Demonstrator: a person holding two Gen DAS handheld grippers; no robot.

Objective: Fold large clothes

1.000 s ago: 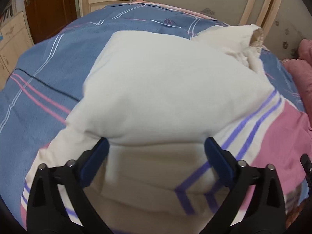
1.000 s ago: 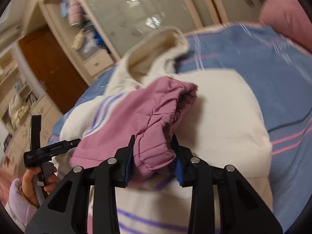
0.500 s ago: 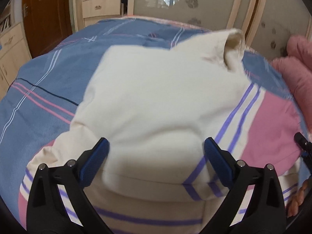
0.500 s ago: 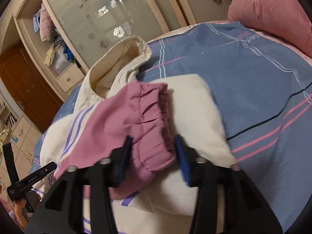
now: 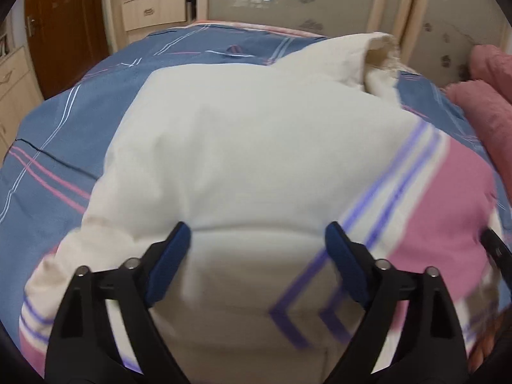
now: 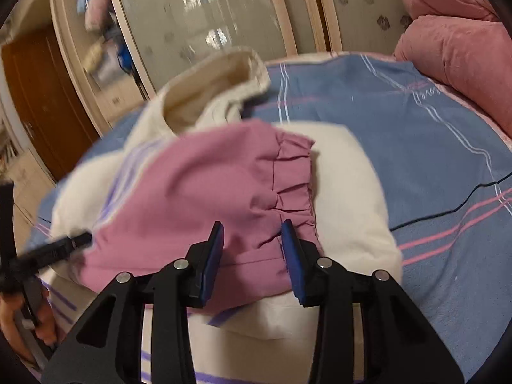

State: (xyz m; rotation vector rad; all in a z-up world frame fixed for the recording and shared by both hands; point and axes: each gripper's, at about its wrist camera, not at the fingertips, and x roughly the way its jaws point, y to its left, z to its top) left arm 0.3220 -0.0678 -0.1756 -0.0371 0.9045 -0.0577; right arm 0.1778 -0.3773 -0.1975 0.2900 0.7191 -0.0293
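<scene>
A cream padded jacket [image 5: 256, 134] with purple stripes and pink sleeves lies folded on the bed, its hood [image 5: 377, 51] at the far end. My left gripper [image 5: 257, 228] hovers over the near cream fold. Its jaws are wide apart, closing slightly, and no pad presses the cloth. In the right wrist view a pink sleeve [image 6: 198, 185] lies flat across the cream body, its gathered cuff [image 6: 291, 176] to the right. My right gripper [image 6: 252, 225] sits just above the sleeve near the cuff. Its jaws are partly apart and closing, with pink cloth showing between them, unpinched.
A blue striped bedcover [image 6: 416, 147] spreads around the jacket. Pink pillows [image 6: 454, 48] are stacked at the far right. A wardrobe with frosted sliding doors [image 6: 198, 25] and a brown wooden door [image 5: 64, 25] stand behind the bed. A hand [image 6: 41, 329] holds the left gripper's handle.
My right gripper let go of the pink cuff, which dropped flat onto the cream body; its jaws widened, then narrowed. My left gripper's jaws narrowed a little and it shifted sideways.
</scene>
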